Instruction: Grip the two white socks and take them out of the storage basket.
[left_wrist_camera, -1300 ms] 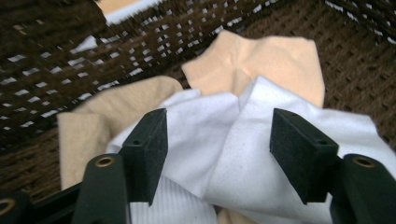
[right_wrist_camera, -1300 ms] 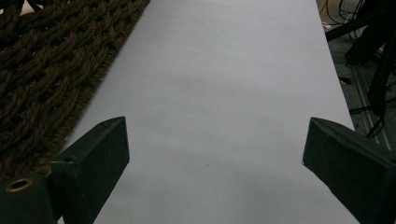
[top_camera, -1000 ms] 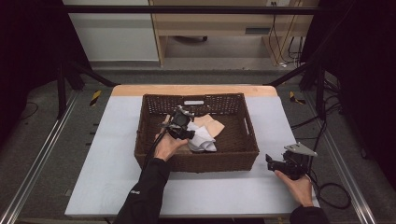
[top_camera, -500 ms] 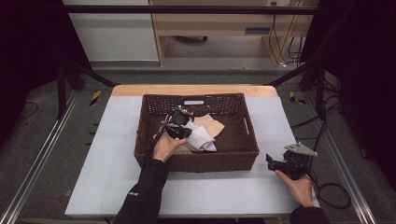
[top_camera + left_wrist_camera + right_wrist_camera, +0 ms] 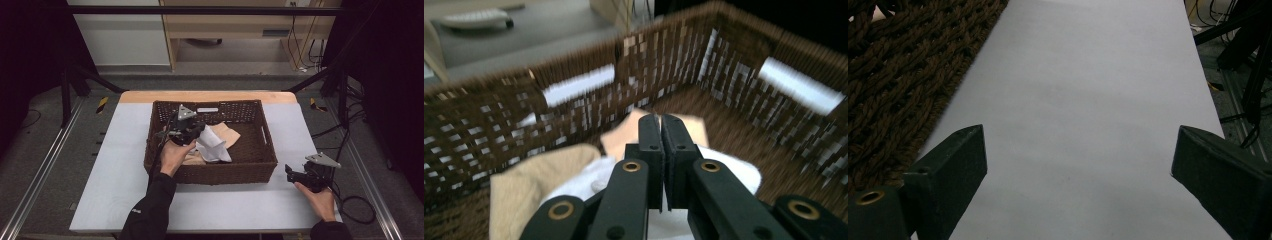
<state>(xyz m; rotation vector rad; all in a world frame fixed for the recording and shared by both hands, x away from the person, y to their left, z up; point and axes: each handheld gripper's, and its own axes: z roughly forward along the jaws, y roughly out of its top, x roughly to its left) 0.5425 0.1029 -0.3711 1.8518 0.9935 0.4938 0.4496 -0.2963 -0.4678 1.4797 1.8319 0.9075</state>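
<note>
pale grey rectangular table top (image 5: 120, 165) carries a dark brown woven wicker basket (image 5: 212, 172) at its middle. inside the basket, crumpled white cloth (image 5: 212, 147) lies over tan folded cloth (image 5: 227, 132), the two touching, toward the basket's left half. left gripper (image 5: 662, 120) held over the basket interior, jaws pressed together with a fold of the white cloth pinched low between them, the cloth lifted in a peak under the hand. right gripper (image 5: 290, 175) rests on the table just right of the basket, jaws spread wide over bare table
</note>
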